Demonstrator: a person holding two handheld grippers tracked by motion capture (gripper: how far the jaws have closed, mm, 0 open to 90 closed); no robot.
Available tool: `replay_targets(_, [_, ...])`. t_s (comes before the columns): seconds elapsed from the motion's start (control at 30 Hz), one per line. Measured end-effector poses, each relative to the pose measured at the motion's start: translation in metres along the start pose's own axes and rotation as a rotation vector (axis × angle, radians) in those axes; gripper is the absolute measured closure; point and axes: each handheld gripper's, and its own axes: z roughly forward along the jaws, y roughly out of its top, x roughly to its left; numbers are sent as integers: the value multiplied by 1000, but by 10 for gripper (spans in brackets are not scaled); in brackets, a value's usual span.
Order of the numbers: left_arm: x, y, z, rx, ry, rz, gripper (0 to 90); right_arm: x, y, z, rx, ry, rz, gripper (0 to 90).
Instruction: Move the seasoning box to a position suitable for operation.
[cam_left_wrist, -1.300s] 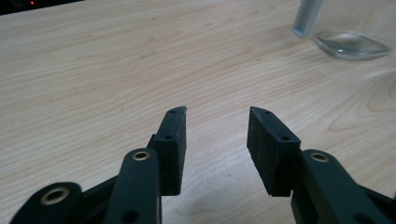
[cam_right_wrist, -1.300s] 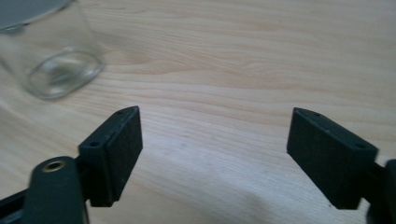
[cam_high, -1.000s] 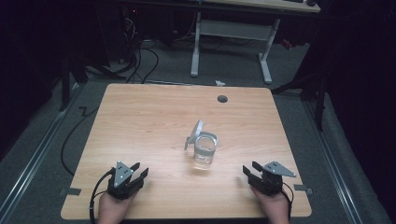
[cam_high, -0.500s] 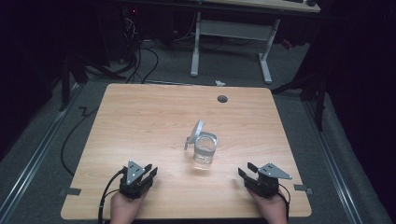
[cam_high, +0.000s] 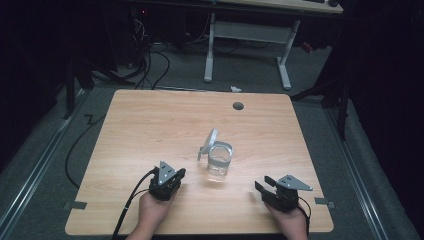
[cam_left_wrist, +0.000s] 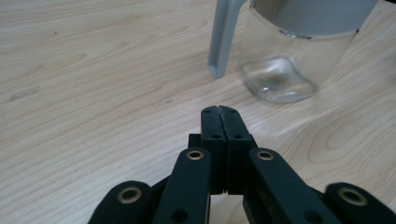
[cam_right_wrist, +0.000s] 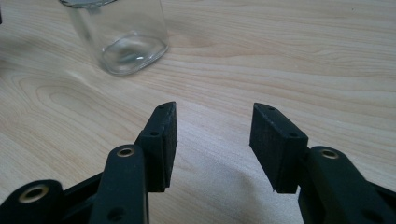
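Note:
A clear glass jar (cam_high: 219, 161) stands near the middle of the wooden table (cam_high: 150, 125), its grey hinged lid (cam_high: 212, 138) flipped up and open. My left gripper (cam_high: 180, 173) lies just left of the jar, jaws pressed together on nothing. In the left gripper view the shut tips (cam_left_wrist: 219, 110) point at the jar (cam_left_wrist: 285, 70) and its grey clasp (cam_left_wrist: 223, 42), a short gap away. My right gripper (cam_high: 262, 185) rests to the jar's right, nearer the front edge. In the right gripper view its jaws (cam_right_wrist: 214, 126) stand open and empty, with the jar (cam_right_wrist: 123, 39) at the upper left.
A round cable hole (cam_high: 238, 106) sits near the table's far edge. Beyond the table stand a white desk frame (cam_high: 247, 35) and loose cables (cam_high: 155, 60) on the dark floor. A cable (cam_high: 127, 210) trails from the left gripper over the front edge.
My left gripper has moved right and a little forward, closer to the jar. The right gripper has edged slightly left. The jar has not moved.

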Motion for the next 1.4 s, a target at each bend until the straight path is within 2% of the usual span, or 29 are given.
replay_targets(0.07, [-2,0,5,1,-8,-14,900,0,0,0,1,2,0,514])
replay_targets(0.33, [-12,-1,24,7,-27,-19,900,0,-1,1,8,-1,8,534])
replay_targets(0.43, [-20,-3,34,13,-41,-10,900,0,-1,2,12,3,-1,540])
replay_targets(0.63, [-28,-3,51,12,-51,-8,900,0,-2,1,13,1,2,546])
replay_targets(1.2, [-15,1,68,9,-8,-23,900,2,-2,0,10,4,-6,558])
replay_targets(1.3, [-13,2,73,10,-3,-17,900,3,-2,0,8,3,-10,552])
replay_targets(1.4, [-10,4,80,8,7,-28,900,4,-2,0,4,1,-16,544])
